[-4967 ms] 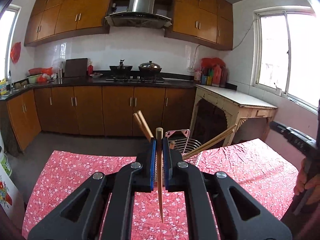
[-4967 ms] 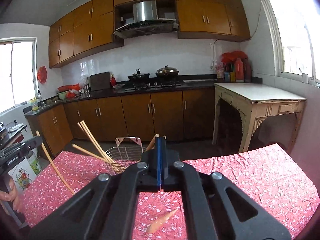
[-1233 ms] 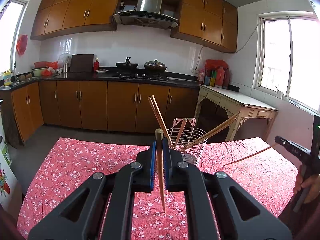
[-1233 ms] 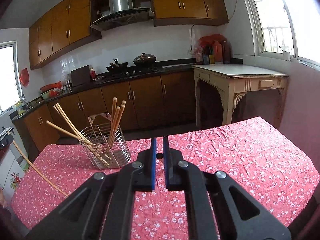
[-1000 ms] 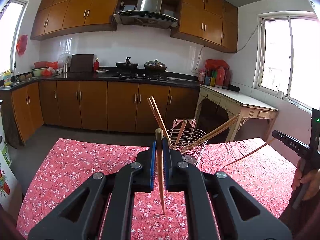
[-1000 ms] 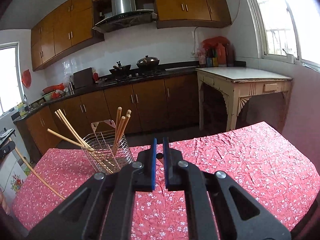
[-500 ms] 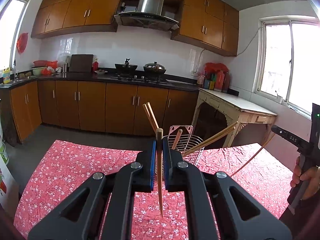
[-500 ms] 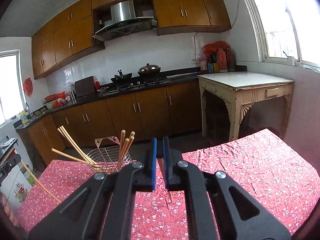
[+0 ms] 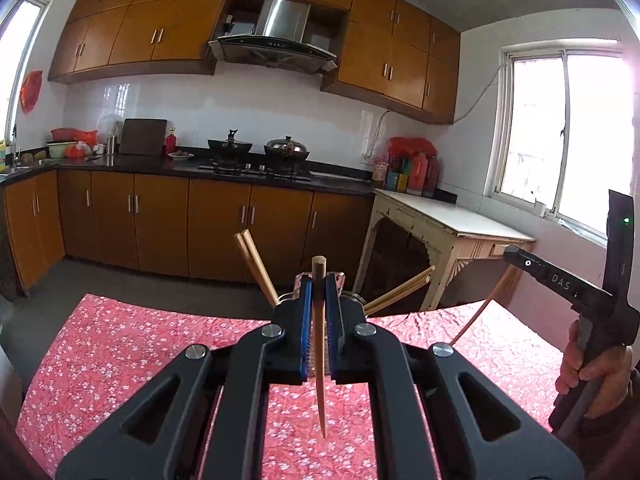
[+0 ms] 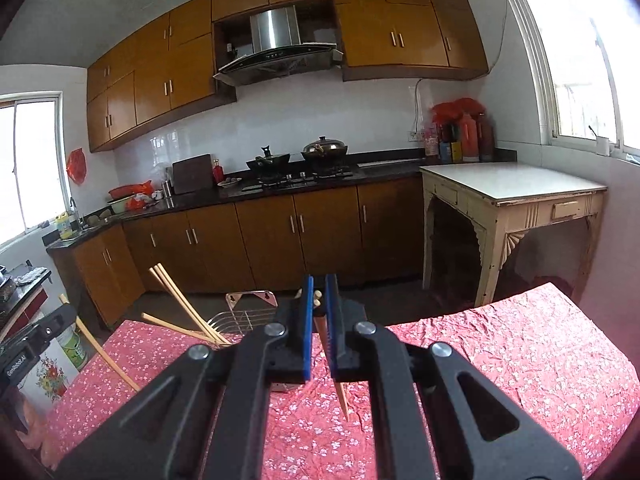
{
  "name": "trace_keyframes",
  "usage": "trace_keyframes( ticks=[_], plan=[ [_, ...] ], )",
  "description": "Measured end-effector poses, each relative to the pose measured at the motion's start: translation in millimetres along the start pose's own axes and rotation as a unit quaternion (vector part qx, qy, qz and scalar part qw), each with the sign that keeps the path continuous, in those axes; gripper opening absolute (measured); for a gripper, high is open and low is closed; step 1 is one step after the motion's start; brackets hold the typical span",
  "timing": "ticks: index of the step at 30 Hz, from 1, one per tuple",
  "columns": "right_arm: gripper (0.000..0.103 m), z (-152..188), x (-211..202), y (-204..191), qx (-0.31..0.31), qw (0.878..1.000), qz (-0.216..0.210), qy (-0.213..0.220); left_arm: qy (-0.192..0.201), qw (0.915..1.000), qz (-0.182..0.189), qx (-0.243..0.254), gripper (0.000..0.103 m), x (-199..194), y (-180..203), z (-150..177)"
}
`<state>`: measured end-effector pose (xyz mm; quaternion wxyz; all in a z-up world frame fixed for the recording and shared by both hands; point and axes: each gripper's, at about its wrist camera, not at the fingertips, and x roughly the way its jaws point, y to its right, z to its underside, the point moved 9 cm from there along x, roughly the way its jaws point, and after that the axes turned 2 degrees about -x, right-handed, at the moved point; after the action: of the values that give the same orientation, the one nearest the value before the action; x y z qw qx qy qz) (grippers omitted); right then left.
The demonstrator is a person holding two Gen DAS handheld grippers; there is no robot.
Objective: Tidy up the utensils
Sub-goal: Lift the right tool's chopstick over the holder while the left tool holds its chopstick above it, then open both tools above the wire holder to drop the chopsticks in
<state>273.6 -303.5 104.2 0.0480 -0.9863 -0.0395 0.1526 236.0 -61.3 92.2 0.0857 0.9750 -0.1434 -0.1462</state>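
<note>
With several chopsticks (image 10: 182,306) already in the wire basket (image 10: 240,317) at the table's far edge, I hold my left gripper (image 9: 316,312) and right gripper (image 10: 318,312) each clenched on one chopstick, both still to be deposited.

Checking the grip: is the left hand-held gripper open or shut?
Shut: the left hand-held gripper clamps a chopstick upright between its blue pads.

White letters "DAS" show on the black bar of the right gripper (image 9: 560,280), far right of the left wrist camera's own jaws. In the right wrist view, small white print on the black body of the left gripper (image 10: 18,360), far left of the jaws, looks like "GenRobot.AI", slightly blurred.
</note>
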Motion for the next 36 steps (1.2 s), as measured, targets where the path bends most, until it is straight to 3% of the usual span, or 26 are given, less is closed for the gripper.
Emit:
trace_keyframes(
  ticks=[7,15,29,32,36],
  plan=[
    [0.007,-43.1,-22.0,-39.9,-0.032,0.999,-0.031,0.03,0.035,0.9993,0.011,-0.005,0.007,0.5,23.0,-41.4],
    [0.007,-76.9,-29.5,-79.8,-0.059,0.995,-0.057,0.05,0.082,0.9964,-0.022,0.002,0.007,0.9,24.6,-89.0],
    [0.007,-132.6,27.5,-124.2,-0.052,0.993,-0.082,0.061,0.127,0.9872,-0.094,-0.023,0.007,30.2,4.1,-141.9],
    [0.007,-142.4,46.6,-125.8,-0.044,0.993,-0.085,0.069,0.126,0.9862,-0.105,-0.021,0.007,46.7,1.4,-142.9],
    [0.007,-126.0,84.9,-115.9,-0.031,0.995,-0.075,0.061,0.116,0.9853,-0.124,-0.02,0.007,74.4,-7.0,-126.8]
  ],
)
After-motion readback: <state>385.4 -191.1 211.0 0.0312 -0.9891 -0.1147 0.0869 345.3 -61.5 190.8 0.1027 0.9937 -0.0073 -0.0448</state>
